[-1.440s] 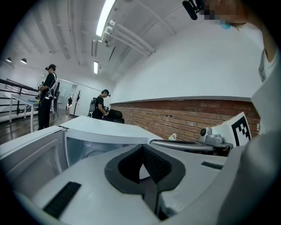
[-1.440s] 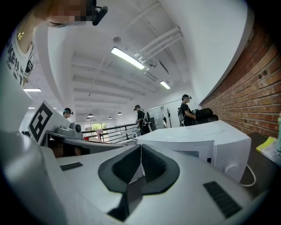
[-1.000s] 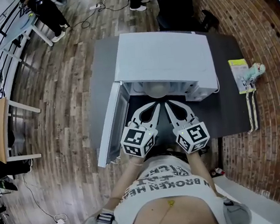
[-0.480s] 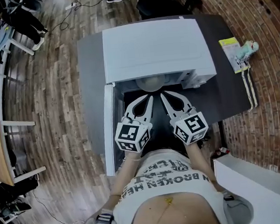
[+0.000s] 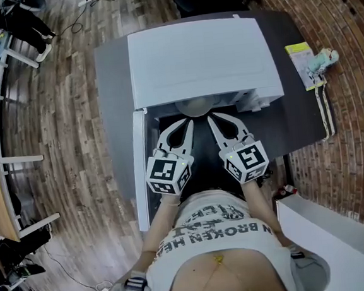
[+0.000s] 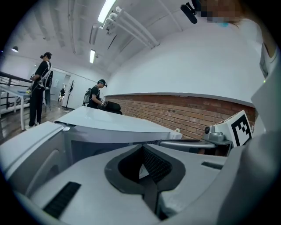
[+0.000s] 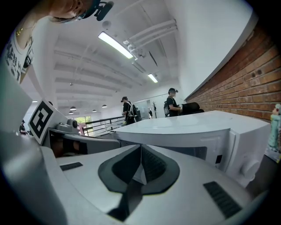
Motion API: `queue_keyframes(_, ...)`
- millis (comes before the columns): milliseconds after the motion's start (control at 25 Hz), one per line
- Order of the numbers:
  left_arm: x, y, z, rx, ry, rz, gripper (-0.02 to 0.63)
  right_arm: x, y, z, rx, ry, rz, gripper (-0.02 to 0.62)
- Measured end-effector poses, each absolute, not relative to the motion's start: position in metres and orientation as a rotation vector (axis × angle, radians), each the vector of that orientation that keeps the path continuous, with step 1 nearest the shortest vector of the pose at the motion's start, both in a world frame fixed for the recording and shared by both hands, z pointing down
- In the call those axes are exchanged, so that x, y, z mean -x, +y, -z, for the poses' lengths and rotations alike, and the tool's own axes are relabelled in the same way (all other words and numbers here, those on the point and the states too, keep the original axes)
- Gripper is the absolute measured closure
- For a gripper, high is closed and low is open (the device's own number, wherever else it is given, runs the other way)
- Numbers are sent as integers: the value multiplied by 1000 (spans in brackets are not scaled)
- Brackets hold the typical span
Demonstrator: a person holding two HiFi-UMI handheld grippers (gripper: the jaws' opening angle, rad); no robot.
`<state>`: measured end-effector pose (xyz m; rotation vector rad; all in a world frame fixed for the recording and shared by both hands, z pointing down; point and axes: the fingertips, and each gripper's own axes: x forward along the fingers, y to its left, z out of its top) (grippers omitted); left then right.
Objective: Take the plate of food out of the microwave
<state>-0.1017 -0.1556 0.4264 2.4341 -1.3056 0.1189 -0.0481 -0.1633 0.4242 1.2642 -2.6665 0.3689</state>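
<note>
Still the reach-in step: left gripper (image 5: 187, 122) and right gripper (image 5: 209, 118) are pressed shut and empty, plate (image 5: 196, 106) just ahead. Next I'd open them and pinch the rim.

Whites and greys, ringed by brown.
My left claw (image 5: 184, 124) and right claw (image 5: 210, 120) are pale grey with black ribbed pads, and their cubes (image 5: 169, 174) carry black-and-white squares. The microwave (image 5: 199, 51) is white, the plate (image 5: 194, 107) pale, the counter (image 5: 112, 72) dark grey. The floor (image 5: 59, 121) is brown planks, the wall (image 5: 350, 114) red-brown brick, the booklet (image 5: 303, 64) yellow-green.
</note>
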Motion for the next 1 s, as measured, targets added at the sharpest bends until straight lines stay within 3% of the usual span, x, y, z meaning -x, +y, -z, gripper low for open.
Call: queue_keyframes(1000, 115, -192, -450, -2349, -1375, -159, 598, 45, -200, -453, -1193, -2641, -445, 586)
